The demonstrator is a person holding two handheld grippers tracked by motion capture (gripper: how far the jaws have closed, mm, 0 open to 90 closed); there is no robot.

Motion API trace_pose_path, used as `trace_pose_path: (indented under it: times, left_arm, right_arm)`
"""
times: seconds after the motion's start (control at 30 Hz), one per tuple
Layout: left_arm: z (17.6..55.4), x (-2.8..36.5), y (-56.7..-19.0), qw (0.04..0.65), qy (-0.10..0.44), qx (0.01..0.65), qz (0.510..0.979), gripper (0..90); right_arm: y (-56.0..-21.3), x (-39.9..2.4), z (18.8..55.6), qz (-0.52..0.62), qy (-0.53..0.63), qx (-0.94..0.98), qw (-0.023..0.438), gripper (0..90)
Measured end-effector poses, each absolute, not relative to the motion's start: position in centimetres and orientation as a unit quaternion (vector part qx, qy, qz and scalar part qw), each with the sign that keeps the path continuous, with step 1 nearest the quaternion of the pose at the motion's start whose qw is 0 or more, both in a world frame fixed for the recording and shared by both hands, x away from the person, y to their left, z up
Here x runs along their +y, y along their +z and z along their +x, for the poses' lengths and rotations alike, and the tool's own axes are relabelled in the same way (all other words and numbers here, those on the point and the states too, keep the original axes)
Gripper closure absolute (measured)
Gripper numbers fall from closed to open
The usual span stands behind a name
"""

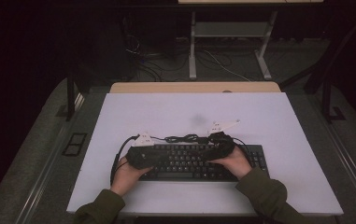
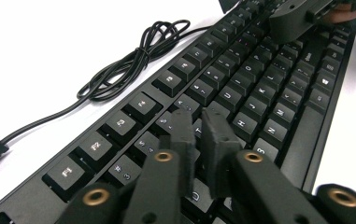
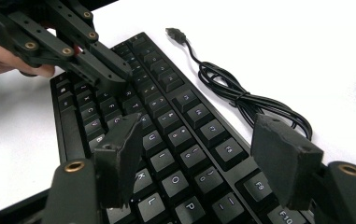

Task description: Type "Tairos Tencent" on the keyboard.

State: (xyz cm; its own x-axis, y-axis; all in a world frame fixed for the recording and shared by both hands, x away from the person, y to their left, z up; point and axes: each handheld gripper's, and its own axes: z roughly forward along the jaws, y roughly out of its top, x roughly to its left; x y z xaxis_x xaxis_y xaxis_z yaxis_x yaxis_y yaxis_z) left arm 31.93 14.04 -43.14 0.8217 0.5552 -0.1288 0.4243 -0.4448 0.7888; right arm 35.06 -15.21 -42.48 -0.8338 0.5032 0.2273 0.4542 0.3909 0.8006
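While both hands hover low over keyboard (image 1: 192,161), left gripper (image 2: 202,135) nearly closed, right gripper (image 3: 199,154) wide open.

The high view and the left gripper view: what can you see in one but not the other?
High view alone: the person's two green sleeves, the tan wooden desk edge and the grey floor. Left gripper view alone: letters printed on the keys, and the left gripper with its jaws nearly closed above them. Both: the black computer keyboard, its bundled black cable and the white tabletop.
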Motion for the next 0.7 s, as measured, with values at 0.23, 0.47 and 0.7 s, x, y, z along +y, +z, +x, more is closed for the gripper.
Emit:
trace_pose_path:
  times: [0.23, 0.47, 0.7]
  left_arm:
    - [31.4, 14.6, -43.1, 0.446, 0.071, 0.293, 0.843, 64.1]
    - [31.1, 15.2, -43.0, 0.45, 0.079, 0.297, 0.838, 43.0]
    - [31.1, 15.6, -43.1, 0.453, 0.088, 0.305, 0.833, 26.3]
  right_arm:
    - [-42.5, -15.2, 35.0, 0.287, 0.471, 0.834, 0.024, 36.1]
    - [-42.5, -15.2, 35.0, 0.286, 0.468, 0.836, 0.023, 39.9]
    - [-42.5, -15.2, 34.9, 0.285, 0.467, 0.837, 0.016, 48.8]
